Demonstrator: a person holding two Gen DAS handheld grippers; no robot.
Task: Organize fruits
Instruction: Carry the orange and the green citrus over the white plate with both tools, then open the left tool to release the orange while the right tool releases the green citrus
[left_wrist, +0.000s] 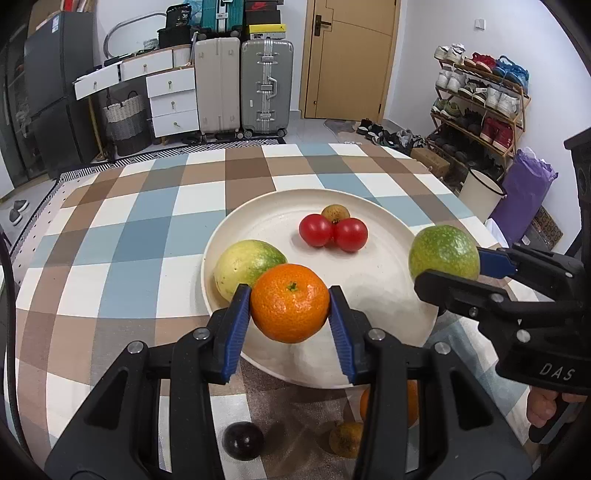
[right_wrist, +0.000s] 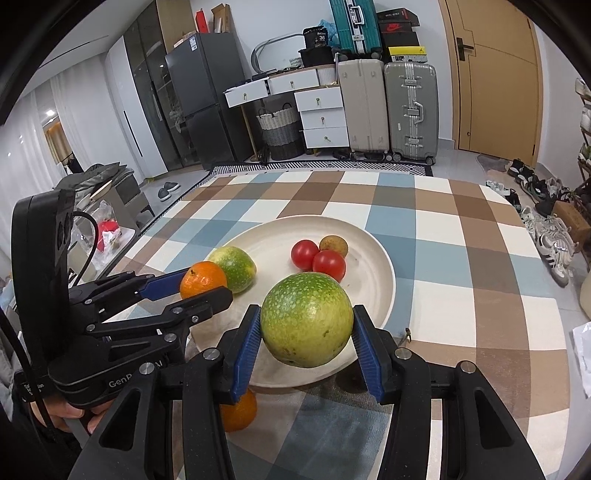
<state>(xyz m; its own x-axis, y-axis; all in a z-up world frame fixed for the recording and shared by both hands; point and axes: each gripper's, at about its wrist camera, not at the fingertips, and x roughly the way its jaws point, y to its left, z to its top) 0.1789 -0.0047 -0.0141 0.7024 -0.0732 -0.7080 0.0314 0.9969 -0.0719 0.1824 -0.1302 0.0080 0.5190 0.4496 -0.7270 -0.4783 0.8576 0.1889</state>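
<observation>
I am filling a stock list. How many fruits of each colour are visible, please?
Orange: 2, second off the plate
Green: 2, other on plate
Red: 2
Brownish: 2, one off
Dark: 1
Total: 9

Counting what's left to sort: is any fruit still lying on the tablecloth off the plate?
Yes, a dark fruit lies on the tablecloth, off the plate.
</observation>
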